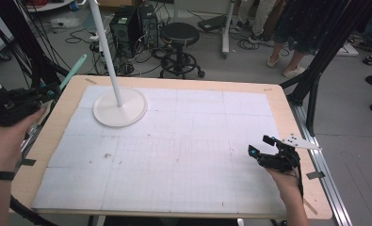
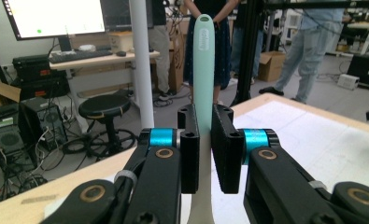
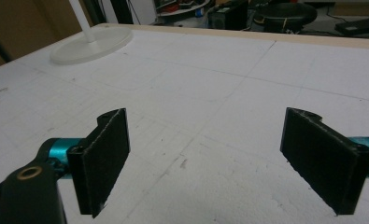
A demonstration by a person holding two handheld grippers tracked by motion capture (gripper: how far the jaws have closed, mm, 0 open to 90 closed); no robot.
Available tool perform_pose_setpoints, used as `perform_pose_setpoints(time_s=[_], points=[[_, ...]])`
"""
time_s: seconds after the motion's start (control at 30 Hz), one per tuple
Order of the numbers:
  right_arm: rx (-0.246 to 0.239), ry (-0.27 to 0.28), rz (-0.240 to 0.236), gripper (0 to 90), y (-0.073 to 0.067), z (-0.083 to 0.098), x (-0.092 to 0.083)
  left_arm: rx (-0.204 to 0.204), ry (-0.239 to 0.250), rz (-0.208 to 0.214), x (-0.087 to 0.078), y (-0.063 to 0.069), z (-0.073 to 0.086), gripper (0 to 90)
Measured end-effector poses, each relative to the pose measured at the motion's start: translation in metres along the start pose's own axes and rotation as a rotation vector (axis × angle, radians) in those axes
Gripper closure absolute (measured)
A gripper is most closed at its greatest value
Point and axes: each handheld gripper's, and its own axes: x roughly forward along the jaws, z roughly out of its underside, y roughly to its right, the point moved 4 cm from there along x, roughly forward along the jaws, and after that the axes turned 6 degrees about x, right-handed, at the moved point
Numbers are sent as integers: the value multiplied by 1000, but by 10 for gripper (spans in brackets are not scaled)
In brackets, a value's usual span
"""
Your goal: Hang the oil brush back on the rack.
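My left gripper (image 1: 49, 89) hovers off the table's left edge, shut on a long mint-green handled tool (image 1: 73, 70) that sticks up and away from it. In the left gripper view the tool (image 2: 203, 70) rises between the two black pads (image 2: 189, 149), its lower part white. My right gripper (image 1: 260, 147) rests low over the white mat near the right edge, held in a hand, with its jaws wide apart. The right gripper view shows nothing between its black pads (image 3: 105, 154), just the mat below.
A white round-based stand (image 1: 120, 111) with a thin pole sits at the mat's far left. The white gridded mat (image 1: 174, 150) covers the wooden table. Beyond the table stand a black stool (image 1: 180, 35), computer towers, cables and people.
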Motion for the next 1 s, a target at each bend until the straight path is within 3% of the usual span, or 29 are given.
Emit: perform_pose_setpoints(time_s=[0.23,0.43,1.0], points=[[4,1,-1,149,0,0,0,17,12,-29,-2,-6,-19,821],[2,1,-3,149,0,0,0,6,36,-47,-1,-13,-33,821],[4,-4,-5,149,1,0,0,-5,77,-91,25,-25,-65,821]])
